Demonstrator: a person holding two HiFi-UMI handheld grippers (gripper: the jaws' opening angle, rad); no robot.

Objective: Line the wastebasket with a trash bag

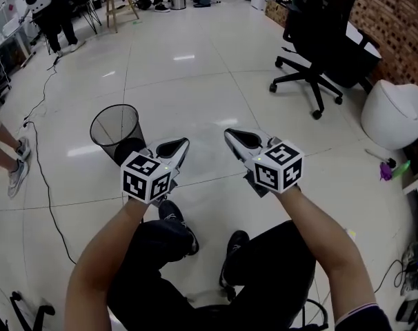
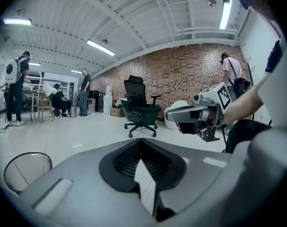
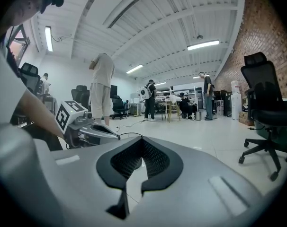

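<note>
A black wire-mesh wastebasket (image 1: 115,130) stands upright on the pale tiled floor, just left of and beyond my left gripper (image 1: 183,143). It looks bare inside, and I see no trash bag in any view. In the left gripper view the wastebasket (image 2: 26,170) shows at the lower left. My right gripper (image 1: 230,134) hovers beside the left one at about the same height. Both are shut with nothing between their jaws. Each gripper view shows the other gripper: the right one (image 2: 183,114) and the left one (image 3: 102,131).
A black office chair (image 1: 321,41) stands at the back right, with a white rounded seat (image 1: 396,112) further right. A black cable (image 1: 46,178) runs along the floor on the left, near a bystander's shoe (image 1: 17,173). My seated legs and shoes (image 1: 174,221) are below the grippers.
</note>
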